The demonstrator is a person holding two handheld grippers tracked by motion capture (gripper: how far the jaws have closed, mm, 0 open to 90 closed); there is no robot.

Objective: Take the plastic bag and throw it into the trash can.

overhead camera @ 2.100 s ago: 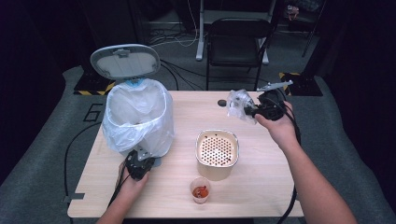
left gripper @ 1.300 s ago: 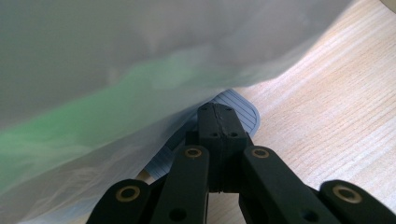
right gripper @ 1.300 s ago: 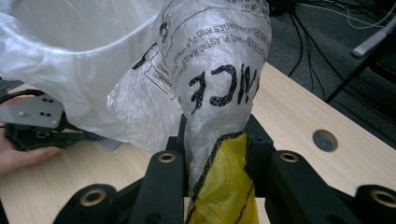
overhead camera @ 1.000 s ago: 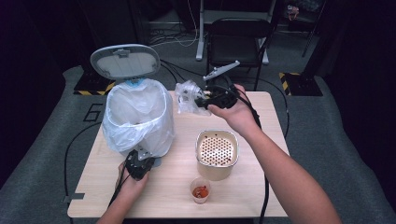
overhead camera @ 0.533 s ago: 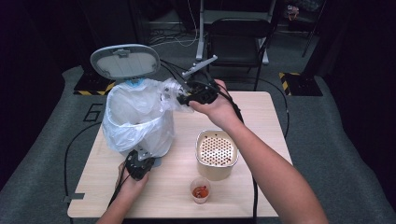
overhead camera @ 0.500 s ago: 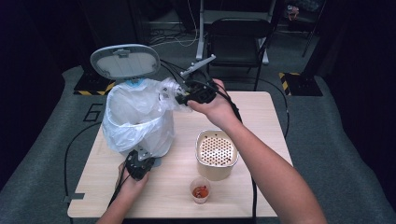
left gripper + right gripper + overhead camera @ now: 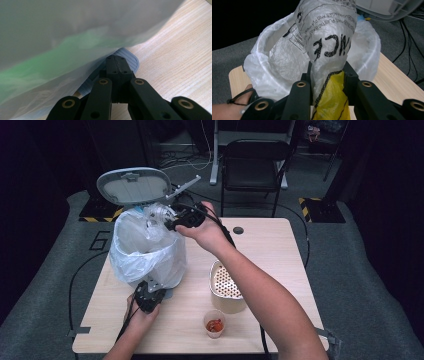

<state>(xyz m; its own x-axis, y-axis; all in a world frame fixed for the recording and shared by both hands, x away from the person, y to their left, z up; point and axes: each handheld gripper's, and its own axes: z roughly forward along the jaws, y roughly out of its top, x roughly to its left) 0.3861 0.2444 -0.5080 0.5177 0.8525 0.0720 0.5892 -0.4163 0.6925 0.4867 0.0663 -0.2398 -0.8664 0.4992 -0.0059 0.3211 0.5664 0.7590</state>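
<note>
This is looking like a recording studio or lab rather than a home, with a bare wooden table (image 7: 280, 250) standing on grey carpet (image 7: 360, 270) against black surroundings, cables (image 7: 185, 157) trailing across the floor, a folding chair (image 7: 255, 165) waiting behind, and yellow-black hazard tape (image 7: 312, 202) lying nearby.

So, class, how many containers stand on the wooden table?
3: a bin lined with white plastic at the left, a beige perforated tub in the middle, and a small clear cup near the front edge.
</note>
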